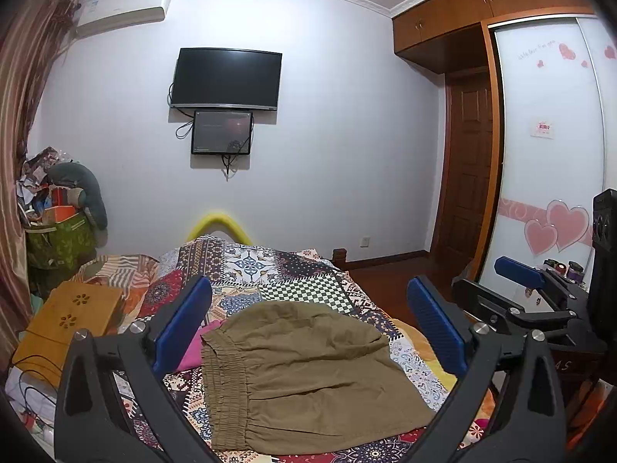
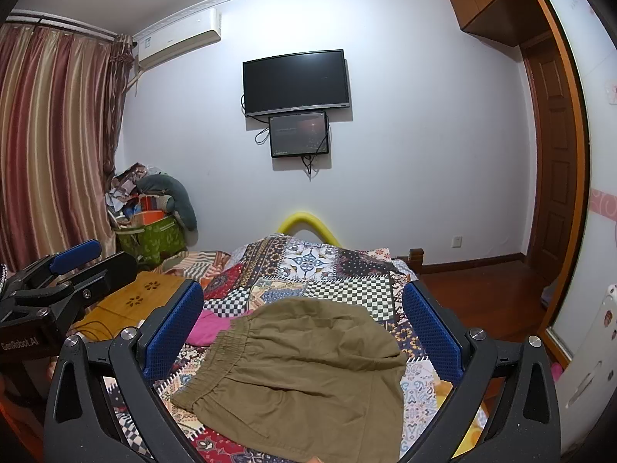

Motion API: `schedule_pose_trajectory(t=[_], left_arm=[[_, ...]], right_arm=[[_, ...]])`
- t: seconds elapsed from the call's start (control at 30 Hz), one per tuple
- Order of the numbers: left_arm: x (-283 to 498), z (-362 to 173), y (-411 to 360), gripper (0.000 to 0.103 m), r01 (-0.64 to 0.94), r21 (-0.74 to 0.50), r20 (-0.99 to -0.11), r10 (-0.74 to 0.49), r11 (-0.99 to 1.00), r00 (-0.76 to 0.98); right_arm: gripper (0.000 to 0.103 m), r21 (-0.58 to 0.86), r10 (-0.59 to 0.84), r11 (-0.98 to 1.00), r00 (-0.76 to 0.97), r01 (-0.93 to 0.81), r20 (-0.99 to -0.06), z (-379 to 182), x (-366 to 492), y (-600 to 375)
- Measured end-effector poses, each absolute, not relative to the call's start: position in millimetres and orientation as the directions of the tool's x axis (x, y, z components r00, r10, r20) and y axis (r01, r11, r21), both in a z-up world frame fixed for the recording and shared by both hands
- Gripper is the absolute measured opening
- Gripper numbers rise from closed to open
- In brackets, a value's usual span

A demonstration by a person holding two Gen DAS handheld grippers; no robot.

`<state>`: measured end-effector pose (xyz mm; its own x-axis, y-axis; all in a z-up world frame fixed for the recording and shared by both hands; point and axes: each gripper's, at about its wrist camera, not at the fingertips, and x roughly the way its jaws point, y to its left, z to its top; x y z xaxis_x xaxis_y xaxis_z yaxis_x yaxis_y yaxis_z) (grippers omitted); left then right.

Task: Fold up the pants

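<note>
Olive pants [image 1: 304, 370] lie folded on patchwork bedspread [image 1: 293, 274].

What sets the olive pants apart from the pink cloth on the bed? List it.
Colour: the olive pants are drab khaki-green; the pink cloth is bright magenta.
Exposure: the pants lie in full view on the patchwork bedspread; the pink cloth shows only partly, behind a blue pad and beside the pants' waistband.
Detail: the pants show a gathered elastic waistband; the pink cloth shows no such feature.
Shared: both rest on the bedspread, ungripped.

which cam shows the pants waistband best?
Left wrist: the elastic waistband of the pants runs nearly its whole gathered length, unblocked. Right wrist shows the waistband too, but more foreshortened.
</note>
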<state>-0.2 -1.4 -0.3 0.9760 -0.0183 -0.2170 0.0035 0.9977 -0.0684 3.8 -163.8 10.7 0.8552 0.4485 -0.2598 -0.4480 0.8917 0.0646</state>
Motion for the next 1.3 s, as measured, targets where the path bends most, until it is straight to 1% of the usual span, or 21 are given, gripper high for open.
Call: schedule_pose_trajectory(t=[0.93, 1.2, 1.3], left_arm=[[1.5, -3.2, -1.8, 0.102, -0.007, -0.064, -0.224, -0.008, 0.998, 0.975], [20.2, -13.5, 7.1, 0.102, -0.036, -0.065, -0.261, 0.018, 0.997, 0.965], [35.2, -23.4, 13.2, 0.102, -0.051, -0.058, -0.300, 0.032, 0.997, 0.953]], right_arm=[[0.103, 0.070, 0.445, 0.894, 0.854, -0.443, -0.269, 7.2, 2.5, -157.0], [0.102, 0.066, 0.408, 0.910, 0.859, -0.409, -0.311, -4.7, 17.5, -159.3], [0.102, 0.060, 0.378, 0.923, 0.862, -0.381, -0.339, -15.1, 28.7, -163.6]])
